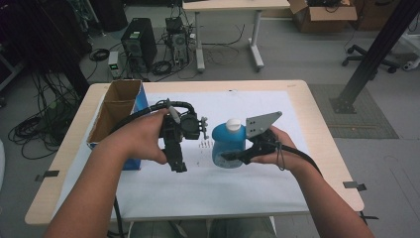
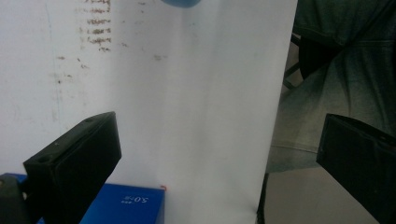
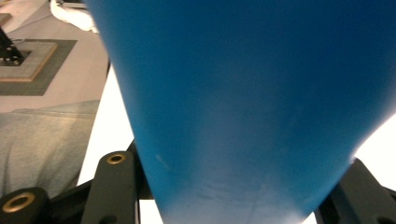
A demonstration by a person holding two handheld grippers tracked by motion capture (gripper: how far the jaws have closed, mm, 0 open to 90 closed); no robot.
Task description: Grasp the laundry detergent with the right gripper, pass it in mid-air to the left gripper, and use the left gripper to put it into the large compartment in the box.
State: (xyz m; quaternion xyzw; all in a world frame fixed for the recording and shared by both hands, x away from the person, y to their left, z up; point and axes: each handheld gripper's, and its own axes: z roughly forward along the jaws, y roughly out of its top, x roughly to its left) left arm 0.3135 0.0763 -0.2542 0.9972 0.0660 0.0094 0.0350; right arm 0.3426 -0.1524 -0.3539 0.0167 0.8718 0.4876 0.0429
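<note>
Bottle (image 1: pixel 229 145), blue plastic with a white cap, upright near table centre on the white sheet (image 1: pixel 257 178) covering the wooden table (image 1: pixel 317 114). Pinched low on its body by the right gripper (image 1: pixel 233 156), reaching in from 3 o'clock, with the grey three-cornered plate just above the hand. Close up in the right gripper view, blue bottle wall (image 3: pixel 243 102) between the two black jaws, one at each lower corner, pressed against its sides.

Left gripper (image 1: pixel 177 166) just beside the bottle at 9 o'clock, gripped in the left hand (image 1: pixel 148 136), jaws pointing toward 6 o'clock over the sheet. Spread wide in the left gripper view, nothing between the jaws but white sheet (image 2: pixel 196 116) with faint brownish marks toward 11 o'clock.

Cardboard box (image 1: pixel 116 111), open-topped with blue outer sides, at 9 o'clock on the table, beyond the left hand. A blue corner of it (image 2: pixel 126 205) at 7 o'clock in the left gripper view, with small printing too blurred to read surely.

Small dark specks (image 1: pixel 204 145) on the sheet between the two grippers, too small to identify.
</note>
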